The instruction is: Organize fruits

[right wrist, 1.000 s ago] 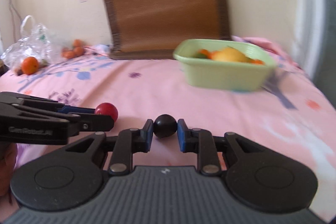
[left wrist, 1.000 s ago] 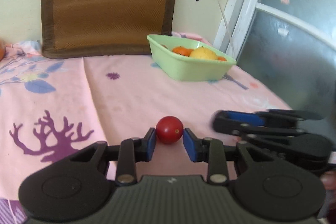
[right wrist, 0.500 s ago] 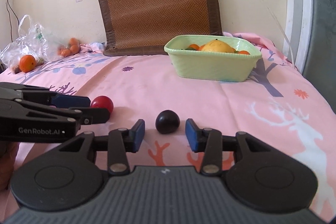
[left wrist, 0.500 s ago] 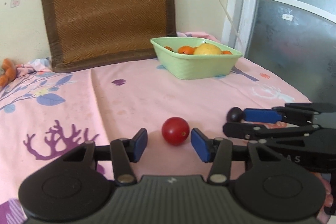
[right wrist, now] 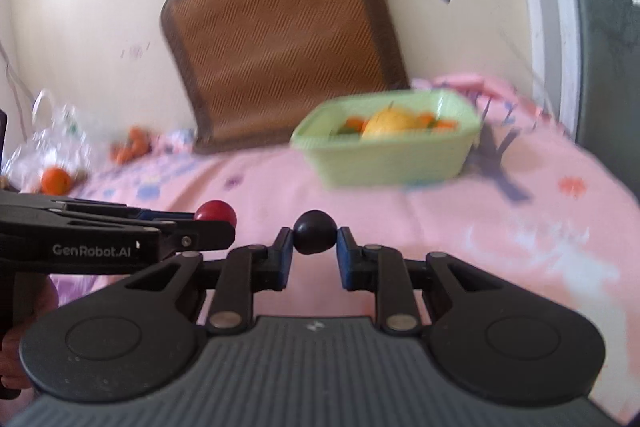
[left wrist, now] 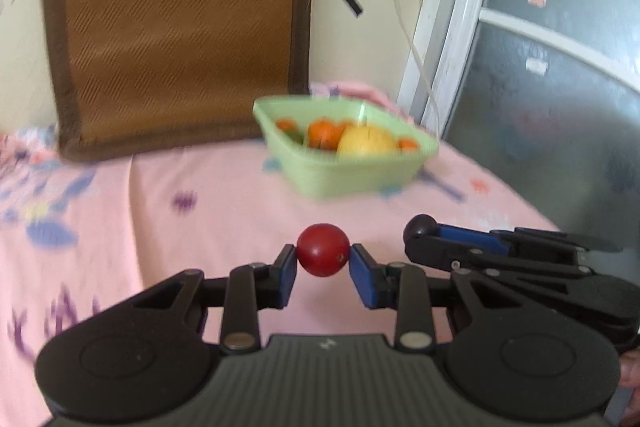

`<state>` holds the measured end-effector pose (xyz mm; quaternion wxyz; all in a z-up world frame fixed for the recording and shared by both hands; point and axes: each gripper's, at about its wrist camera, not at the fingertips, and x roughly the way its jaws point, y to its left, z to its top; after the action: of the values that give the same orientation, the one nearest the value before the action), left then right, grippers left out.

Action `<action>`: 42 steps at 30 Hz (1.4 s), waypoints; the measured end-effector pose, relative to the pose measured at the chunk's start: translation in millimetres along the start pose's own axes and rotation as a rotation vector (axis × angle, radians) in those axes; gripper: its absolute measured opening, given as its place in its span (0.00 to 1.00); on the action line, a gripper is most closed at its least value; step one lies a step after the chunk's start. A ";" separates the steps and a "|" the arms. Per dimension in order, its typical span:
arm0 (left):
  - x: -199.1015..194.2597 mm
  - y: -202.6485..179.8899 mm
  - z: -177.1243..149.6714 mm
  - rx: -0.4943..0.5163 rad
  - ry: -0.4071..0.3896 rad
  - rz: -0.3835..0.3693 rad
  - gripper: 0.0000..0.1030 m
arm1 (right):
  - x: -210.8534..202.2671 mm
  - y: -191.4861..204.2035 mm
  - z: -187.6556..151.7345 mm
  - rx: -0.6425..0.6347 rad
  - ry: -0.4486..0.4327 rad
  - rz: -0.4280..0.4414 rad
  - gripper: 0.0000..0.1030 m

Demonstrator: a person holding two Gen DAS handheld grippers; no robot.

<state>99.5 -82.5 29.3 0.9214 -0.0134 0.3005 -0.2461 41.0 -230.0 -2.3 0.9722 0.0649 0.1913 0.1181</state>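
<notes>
Left gripper (left wrist: pixel 322 263) pinched a glossy red fruit (left wrist: pixel 323 249); right gripper (right wrist: pixel 313 245) pinched a round dark fruit (right wrist: pixel 315 231). Only the right view showed a bag (right wrist: pixel 52 143).

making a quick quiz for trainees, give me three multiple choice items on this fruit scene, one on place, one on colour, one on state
1. Where is the green basin?
A. on the pink cloth, ahead of both grippers
B. on the floor
C. inside the plastic bag

2. What colour is the fruit in the right gripper?
A. yellow
B. near-black
C. green

3. What state is the left gripper in?
A. wide open, empty
B. shut on the red fruit
C. shut, empty

Answers:
A, the basin sits on the pink cloth beyond the fingers.
B, the dark fruit looks near-black.
C is wrong; B, both pads press the red fruit.
</notes>
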 end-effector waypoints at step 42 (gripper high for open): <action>-10.6 -1.4 -52.5 -0.009 -0.007 0.354 0.56 | 5.9 -27.8 5.8 0.184 -0.129 -0.250 0.61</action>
<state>62.1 -72.3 -7.7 0.9513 0.0346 0.2962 -0.0785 54.2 -255.8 -3.9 0.9796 0.1367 0.1451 -0.0262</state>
